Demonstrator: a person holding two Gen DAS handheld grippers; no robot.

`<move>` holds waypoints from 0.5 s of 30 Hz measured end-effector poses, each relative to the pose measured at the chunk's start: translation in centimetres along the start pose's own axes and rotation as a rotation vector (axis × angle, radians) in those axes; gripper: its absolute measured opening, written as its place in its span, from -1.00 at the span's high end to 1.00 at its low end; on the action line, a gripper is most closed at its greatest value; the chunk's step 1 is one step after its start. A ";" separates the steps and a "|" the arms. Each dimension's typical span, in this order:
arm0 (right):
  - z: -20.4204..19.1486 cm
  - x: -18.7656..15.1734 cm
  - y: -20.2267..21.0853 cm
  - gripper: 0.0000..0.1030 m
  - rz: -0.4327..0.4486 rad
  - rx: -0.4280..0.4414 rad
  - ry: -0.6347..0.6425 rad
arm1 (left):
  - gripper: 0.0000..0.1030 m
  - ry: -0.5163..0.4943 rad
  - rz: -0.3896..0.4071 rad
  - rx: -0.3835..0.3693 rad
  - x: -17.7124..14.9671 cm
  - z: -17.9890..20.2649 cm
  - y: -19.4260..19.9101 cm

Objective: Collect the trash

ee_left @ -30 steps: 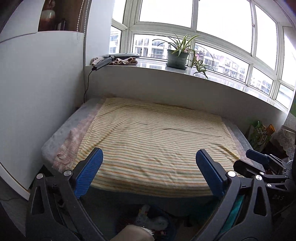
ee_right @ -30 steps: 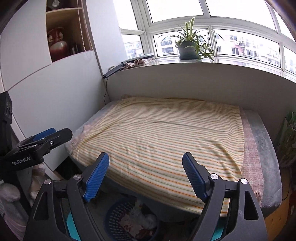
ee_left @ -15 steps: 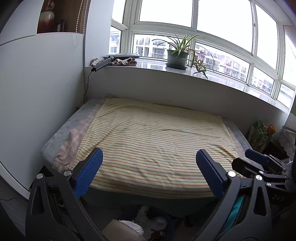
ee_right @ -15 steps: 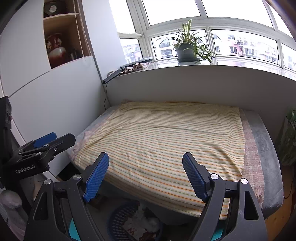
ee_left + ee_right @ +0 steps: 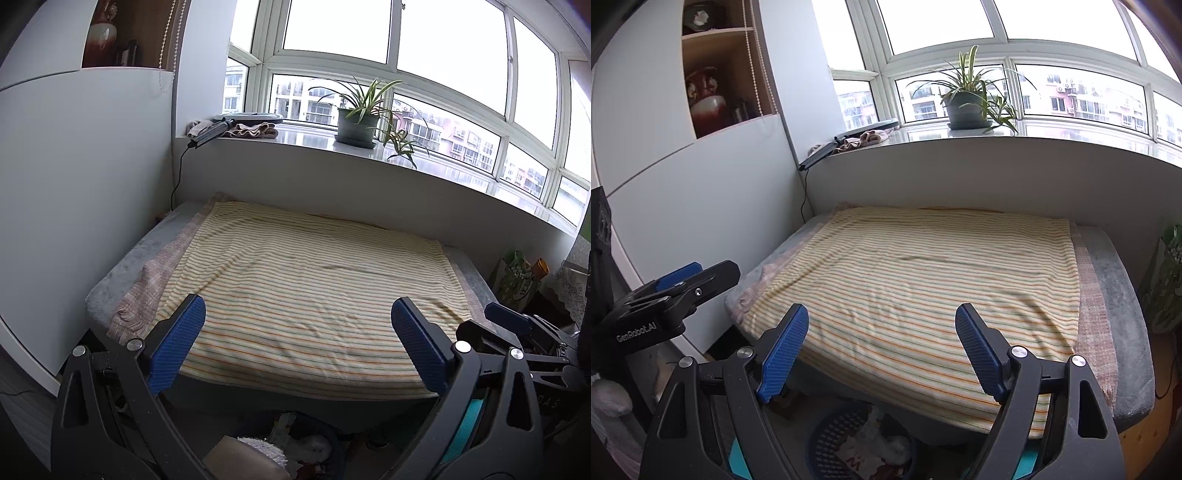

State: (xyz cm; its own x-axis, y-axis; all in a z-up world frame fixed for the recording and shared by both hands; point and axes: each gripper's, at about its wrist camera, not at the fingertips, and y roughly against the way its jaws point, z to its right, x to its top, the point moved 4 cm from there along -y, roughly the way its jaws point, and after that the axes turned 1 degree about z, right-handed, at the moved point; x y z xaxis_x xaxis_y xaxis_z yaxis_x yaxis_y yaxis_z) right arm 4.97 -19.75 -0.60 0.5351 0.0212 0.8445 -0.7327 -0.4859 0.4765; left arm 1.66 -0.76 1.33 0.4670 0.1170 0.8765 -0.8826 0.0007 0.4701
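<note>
Both grippers face a bed covered by a yellow striped sheet [image 5: 923, 280], pitched slightly downward.

Left gripper [image 5: 297, 347]: jaws spread wide, blue pads well apart, nothing between them. It hangs above the near edge of the bed.

Right gripper [image 5: 881, 349]: jaws likewise spread wide, empty, over the near edge of the sheet. In the left wrist view its blue-tipped body shows at the right edge; in the right wrist view the left gripper's body shows at the left edge.

Trash: a dark blue perforated basket [image 5: 827, 443] stands on the floor just below the foot of the bed, between and under the right gripper's fingers. Inside it lies crumpled white paper and a printed wrapper [image 5: 864, 456]; the contents are partly hidden by the fingers, so the exact items are uncertain.

Windowsill behind the bed: potted spider plant [image 5: 967, 107], folded cloth [image 5: 864, 139], a black corded device [image 5: 818, 157] overhanging the sill's left end
</note>
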 end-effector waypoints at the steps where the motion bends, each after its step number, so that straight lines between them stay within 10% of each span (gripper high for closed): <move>1: 0.0 0.0 -0.1 -0.59 0.000 0.001 0.000 | -0.99 0.002 -0.003 0.002 0.1 -0.1 -0.1; 15: 0.6 0.1 -0.7 -0.59 -0.007 0.011 -0.021 | -0.99 0.002 -0.008 0.042 0.0 -0.5 -0.7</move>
State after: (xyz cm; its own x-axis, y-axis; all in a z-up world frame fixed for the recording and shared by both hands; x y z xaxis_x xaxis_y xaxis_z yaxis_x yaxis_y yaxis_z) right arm 5.78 -19.90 -1.04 0.5493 0.0063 0.8356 -0.7240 -0.4956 0.4798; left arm 2.21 -0.28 0.98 0.4740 0.1193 0.8724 -0.8757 -0.0401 0.4813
